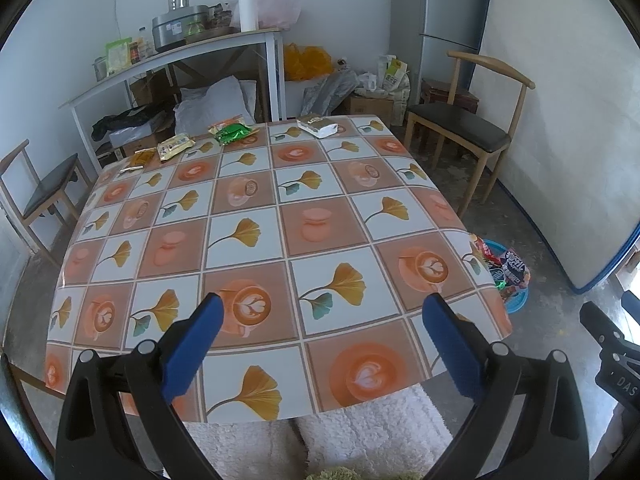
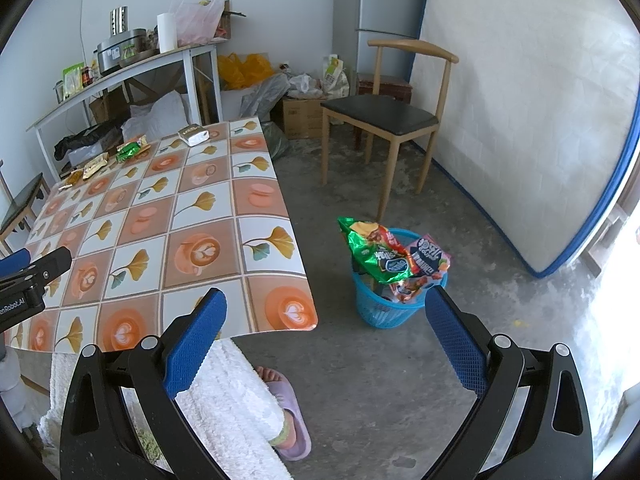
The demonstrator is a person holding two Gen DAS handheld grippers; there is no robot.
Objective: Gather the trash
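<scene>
The left gripper (image 1: pixel 322 344) hangs over the near edge of the table (image 1: pixel 256 208), its blue fingers spread wide with nothing between them. The right gripper (image 2: pixel 326 344) is off the table's right side, above the bare floor, its fingers likewise wide apart and empty.

The trash still on the table lies in a loose row along the far edge — a white packet (image 1: pixel 320 125) at the far right corner, a green wrapper (image 1: pixel 233 133) to its left, then a tan packet (image 1: pixel 174 146), a small amber wrapper (image 1: pixel 142 157) and a thin sliver of wrapper (image 1: pixel 130 169) at the far left corner. None of them touch either gripper.

On the floor just off the table's right side stands a blue basket (image 2: pixel 386 310), stuffed past its rim with snack bags (image 2: pixel 394 258) — green, red and pink ones stick up out of it. A wooden chair (image 2: pixel 384 116) stands beyond the basket, well clear of the table.
</scene>
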